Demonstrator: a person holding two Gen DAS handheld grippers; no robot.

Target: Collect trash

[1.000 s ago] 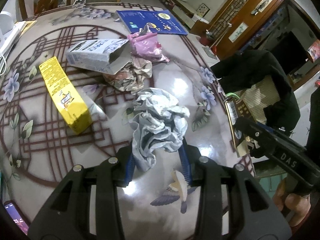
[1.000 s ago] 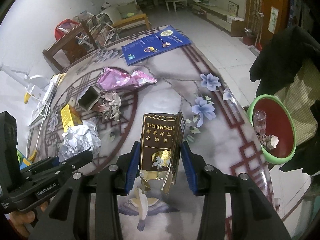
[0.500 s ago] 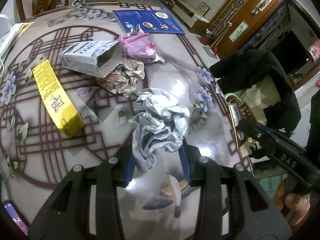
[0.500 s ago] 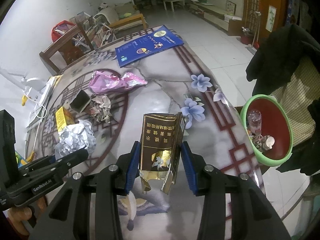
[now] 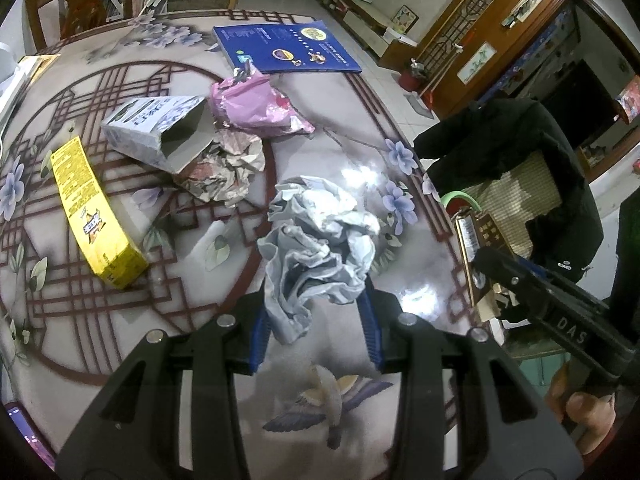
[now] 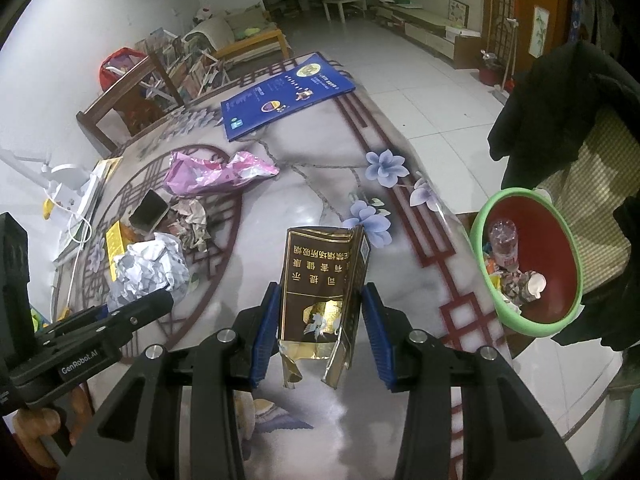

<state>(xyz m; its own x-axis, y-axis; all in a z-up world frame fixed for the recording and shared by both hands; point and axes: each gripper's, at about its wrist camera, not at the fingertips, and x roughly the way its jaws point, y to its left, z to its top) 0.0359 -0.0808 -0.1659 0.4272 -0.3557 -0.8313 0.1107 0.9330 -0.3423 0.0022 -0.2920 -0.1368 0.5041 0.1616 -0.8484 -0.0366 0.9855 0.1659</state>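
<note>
Left gripper, left wrist view: blue pads clamped on a crumpled ball of pale grey-white paper, held just above the glossy marble-pattern round table. Compared with a second ago, the clutter has slid away toward the upper left of frame: the long yellow carton, the open-ended grey-white box, the brownish crumpled wad and the pink foil wrapper all sit farther off, so the hand is carrying its load toward the table edge. Right gripper, right wrist view: jaws closed on a flattened dark brown and gold cigarette carton, upright between the pads, torn gold end hanging below. The green-rimmed red plastic bin, off the table's right edge and already holding a bottle and scraps, now appears larger and closer than before. The blue booklet lies at the far side. Judgement: both loads are in transit to the bin; next is release over it, carton first since it is nearer. Four pieces remain on the table.
</note>
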